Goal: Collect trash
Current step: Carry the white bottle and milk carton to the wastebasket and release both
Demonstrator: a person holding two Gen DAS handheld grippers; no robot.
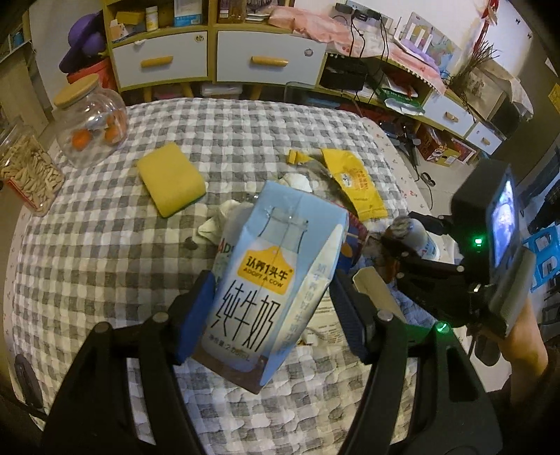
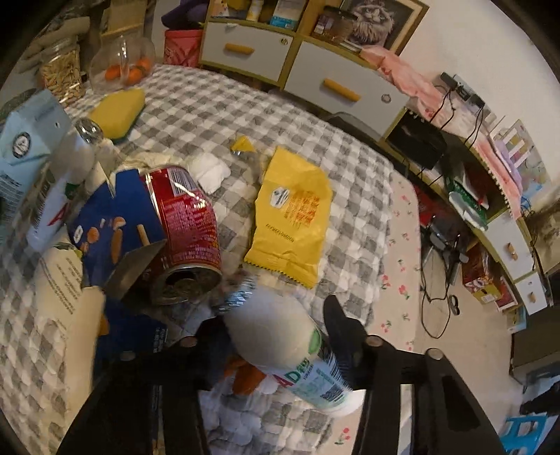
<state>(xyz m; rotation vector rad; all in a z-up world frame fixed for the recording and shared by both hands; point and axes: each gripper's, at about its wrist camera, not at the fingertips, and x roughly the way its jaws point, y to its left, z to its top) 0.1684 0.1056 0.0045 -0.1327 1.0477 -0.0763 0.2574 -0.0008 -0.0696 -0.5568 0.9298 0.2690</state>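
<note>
Left gripper (image 1: 271, 308) clamps milk carton (image 1: 266, 280), lifted over checked table (image 1: 105, 245). Right gripper (image 2: 276, 336) narrow, pads around white bottle (image 2: 290, 353) near table's right edge. Can (image 2: 185, 238), yellow wrapper (image 2: 290, 224) crowd centre; far table open.

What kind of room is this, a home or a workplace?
Most likely a lived-in home room: a table under a quilted checked cloth, a cabinet with drawers and cluttered shelves, and a framed cat picture.
</note>
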